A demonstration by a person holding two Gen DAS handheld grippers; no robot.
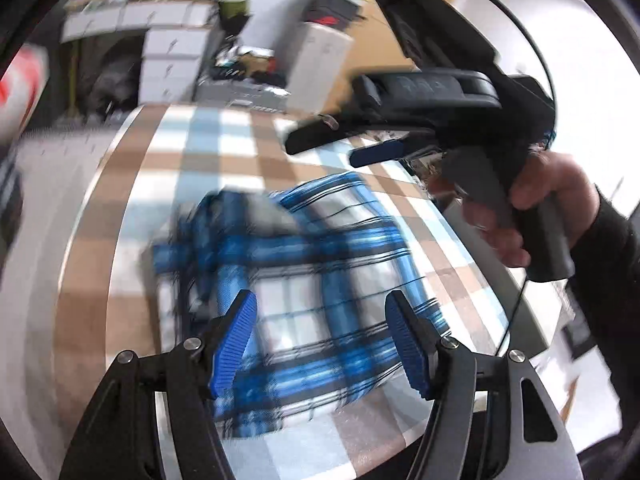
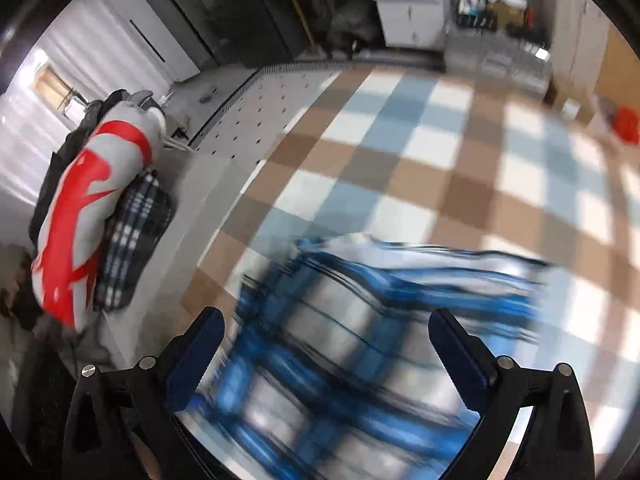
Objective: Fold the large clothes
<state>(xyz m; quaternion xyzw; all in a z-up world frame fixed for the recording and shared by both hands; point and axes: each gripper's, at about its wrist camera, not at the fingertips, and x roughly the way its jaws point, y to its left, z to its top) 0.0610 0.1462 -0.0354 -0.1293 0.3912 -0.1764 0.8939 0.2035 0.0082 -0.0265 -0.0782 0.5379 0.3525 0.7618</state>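
Note:
A blue, white and black plaid garment (image 1: 304, 276) lies bunched on a table covered with a brown, white and light-blue checked cloth (image 1: 224, 152). My left gripper (image 1: 320, 312) is open and empty, above the garment's near part. The right gripper (image 1: 348, 140) shows in the left wrist view at upper right, held in a hand, its jaws apart. In the right wrist view my right gripper (image 2: 324, 328) is open and empty above the same garment (image 2: 360, 320), which is motion-blurred. The checked cloth (image 2: 420, 152) stretches beyond it.
A pile of other clothes, one white with red marks (image 2: 88, 208) over a dark plaid one (image 2: 132, 236), sits on a grey surface left of the table. White drawers and shelves (image 2: 408, 4) stand at the back. A red object (image 2: 626, 130) is at far right.

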